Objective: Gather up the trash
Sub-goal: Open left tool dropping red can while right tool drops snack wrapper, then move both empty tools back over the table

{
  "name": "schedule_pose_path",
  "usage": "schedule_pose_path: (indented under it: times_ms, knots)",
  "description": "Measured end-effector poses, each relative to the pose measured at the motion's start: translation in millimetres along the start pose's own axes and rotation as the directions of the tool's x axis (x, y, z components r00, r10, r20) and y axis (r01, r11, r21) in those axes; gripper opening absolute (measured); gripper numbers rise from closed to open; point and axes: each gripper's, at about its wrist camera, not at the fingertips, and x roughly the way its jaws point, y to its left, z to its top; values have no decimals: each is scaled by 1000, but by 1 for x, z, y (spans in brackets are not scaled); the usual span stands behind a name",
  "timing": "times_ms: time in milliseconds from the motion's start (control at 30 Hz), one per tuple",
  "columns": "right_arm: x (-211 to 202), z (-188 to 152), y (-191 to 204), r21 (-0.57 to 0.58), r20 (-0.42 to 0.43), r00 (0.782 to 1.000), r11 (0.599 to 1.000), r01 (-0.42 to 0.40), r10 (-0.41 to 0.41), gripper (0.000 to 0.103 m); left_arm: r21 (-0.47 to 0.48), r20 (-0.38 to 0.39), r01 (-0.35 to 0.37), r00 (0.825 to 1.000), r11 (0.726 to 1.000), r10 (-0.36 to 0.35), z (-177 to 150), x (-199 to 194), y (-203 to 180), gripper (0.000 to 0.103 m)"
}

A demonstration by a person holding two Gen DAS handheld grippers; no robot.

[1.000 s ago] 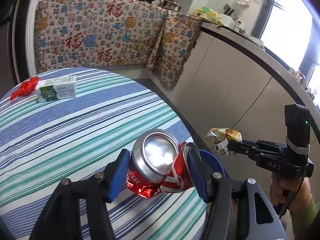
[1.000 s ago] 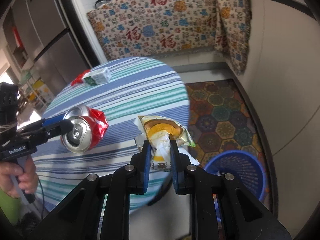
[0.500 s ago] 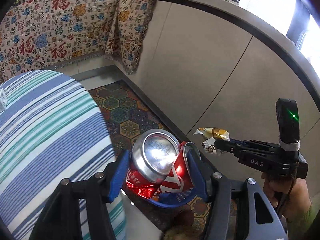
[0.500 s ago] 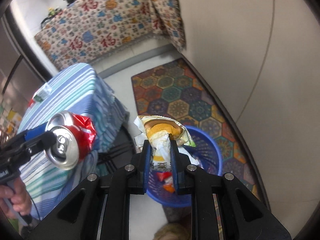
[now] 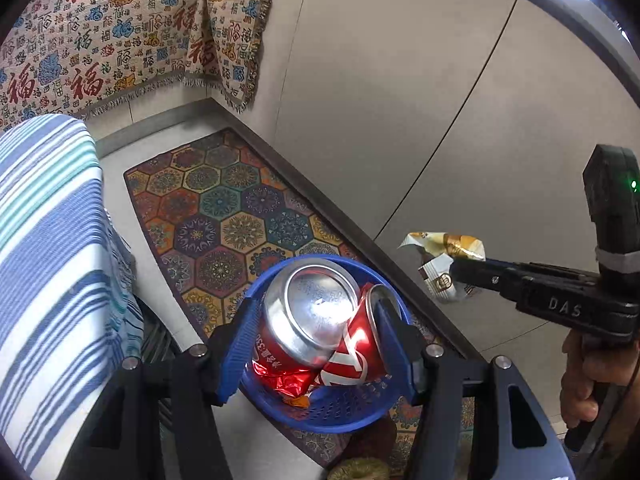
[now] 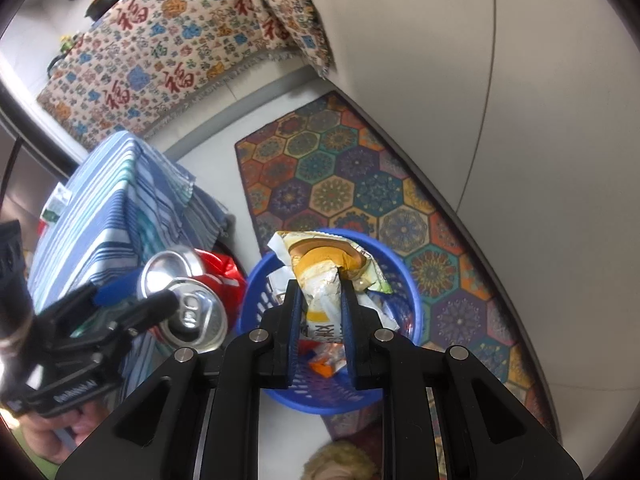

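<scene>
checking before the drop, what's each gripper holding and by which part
The left gripper clamps a crushed red soda can across its dented sides. The right gripper pinches a crumpled snack wrapper by its lower end.

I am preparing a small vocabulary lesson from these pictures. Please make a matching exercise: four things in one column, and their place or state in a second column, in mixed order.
Things:
1. crushed red can
2. snack wrapper
3. blue basket
4. striped tablecloth

Places or states:
A. covers the table
B. on the patterned rug
C. in the left gripper
D. in the right gripper

Pairs: 1-C, 2-D, 3-B, 4-A
</scene>
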Motion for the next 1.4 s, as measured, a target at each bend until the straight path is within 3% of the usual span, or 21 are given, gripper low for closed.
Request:
schedule_pose_path:
  times_ms: [300, 400, 467, 500, 700, 833, 933, 1067, 1200, 1400]
  knots:
    - [11, 6, -6, 44, -17, 999, 998, -39, 40, 19, 21, -42, -6, 999, 1000, 7, -4, 35, -4, 61]
    - [13, 9, -4, 51, -10, 999, 998, -43, 44, 24, 29, -56, 7, 998, 1000, -5, -7, 46, -5, 64]
    - [12, 11, -3, 55, 8, 999, 998, -44, 43, 49, 33, -78, 21, 997, 999, -18, -8, 57, -6, 71]
    - [10, 12, -3, 61, 21, 999, 997, -43, 42, 52, 32, -97, 26, 995, 999, -23, -9, 64, -5, 72]
    - [-5, 16, -6, 80, 95, 995, 997, -4, -3, 54, -8, -96, 17, 995, 1000, -18, -10, 69, -1, 72]
    - [-10, 19, 1, 50, 122, 992, 998, 38, -44, 64, -9, -46, 6, 999, 1000, -6, -8, 38, -4, 72]
    - [-15, 21, 13, 1, 145, 986, 997, 79, -78, 66, -14, 3, 6, 1000, 1000, -6, -8, -5, -4, 72]
    - [-22, 19, 39, -84, 186, 977, 989, 120, -103, 73, -16, 44, -104, 994, 994, 104, -14, -67, 4, 72]
    - [-28, 14, 73, -158, 228, 970, 980, 119, -81, 77, -36, 74, -251, 965, 967, 253, -25, -115, 28, 72]
    - [-34, -1, 138, -269, 277, 961, 960, 75, 2, 85, -98, 81, -364, 925, 926, 372, -40, -157, 71, 72]
